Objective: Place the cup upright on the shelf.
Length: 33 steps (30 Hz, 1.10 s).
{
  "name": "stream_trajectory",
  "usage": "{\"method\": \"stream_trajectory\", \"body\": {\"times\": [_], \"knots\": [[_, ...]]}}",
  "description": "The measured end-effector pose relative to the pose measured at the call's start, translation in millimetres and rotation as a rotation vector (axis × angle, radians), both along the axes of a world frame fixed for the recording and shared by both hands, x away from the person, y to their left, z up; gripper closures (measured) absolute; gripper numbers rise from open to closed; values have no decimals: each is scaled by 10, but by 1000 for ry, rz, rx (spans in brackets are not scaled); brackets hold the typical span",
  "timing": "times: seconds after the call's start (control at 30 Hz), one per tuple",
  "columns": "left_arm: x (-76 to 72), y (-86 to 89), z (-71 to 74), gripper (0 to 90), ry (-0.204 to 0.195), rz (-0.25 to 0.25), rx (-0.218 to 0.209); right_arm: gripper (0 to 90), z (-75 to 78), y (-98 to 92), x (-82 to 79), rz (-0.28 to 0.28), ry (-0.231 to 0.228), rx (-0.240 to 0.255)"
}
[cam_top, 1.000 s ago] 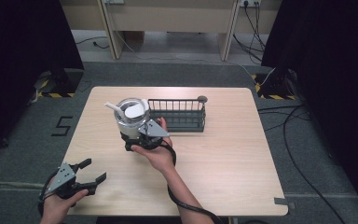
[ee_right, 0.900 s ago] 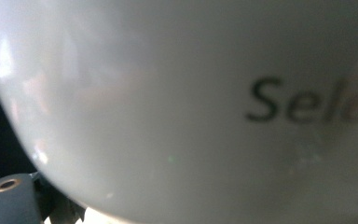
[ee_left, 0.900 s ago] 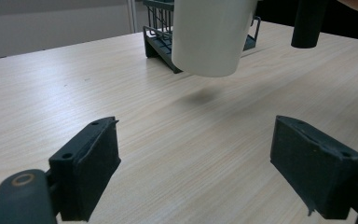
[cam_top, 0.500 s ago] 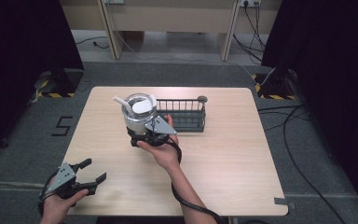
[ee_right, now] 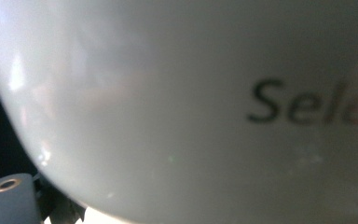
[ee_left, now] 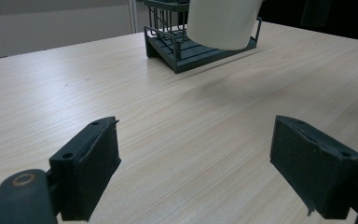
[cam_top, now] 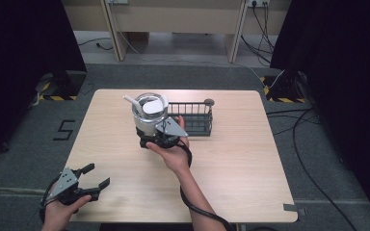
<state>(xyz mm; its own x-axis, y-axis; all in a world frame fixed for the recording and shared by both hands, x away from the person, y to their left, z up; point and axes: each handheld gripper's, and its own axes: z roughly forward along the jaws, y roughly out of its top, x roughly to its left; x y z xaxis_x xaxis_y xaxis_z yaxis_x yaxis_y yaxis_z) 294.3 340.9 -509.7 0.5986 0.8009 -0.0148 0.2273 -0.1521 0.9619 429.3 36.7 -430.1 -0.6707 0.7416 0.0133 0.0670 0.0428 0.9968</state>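
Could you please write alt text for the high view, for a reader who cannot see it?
A person's right gripper holds a white cup above a wooden table, just left of a dark wire rack. The left gripper sits open near the table's front-left corner.

The high view looks forward and down on the whole counter (cam_top: 231, 163) from above its near edge. The left gripper view sits low over the counter, facing the wire rack (ee_left: 186, 44) at 12 o'clock; both views share this rack (cam_top: 192, 118). The right gripper view sits against a white container (ee_right: 177, 107).
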Motion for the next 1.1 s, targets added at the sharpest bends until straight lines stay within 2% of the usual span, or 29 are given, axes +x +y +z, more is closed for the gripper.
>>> {"method": "stream_trajectory", "body": {"times": [1.1], "knots": [[-4,4,5,150,-5,6,-2,105,131,-277,65,-77,-13,10]]}}
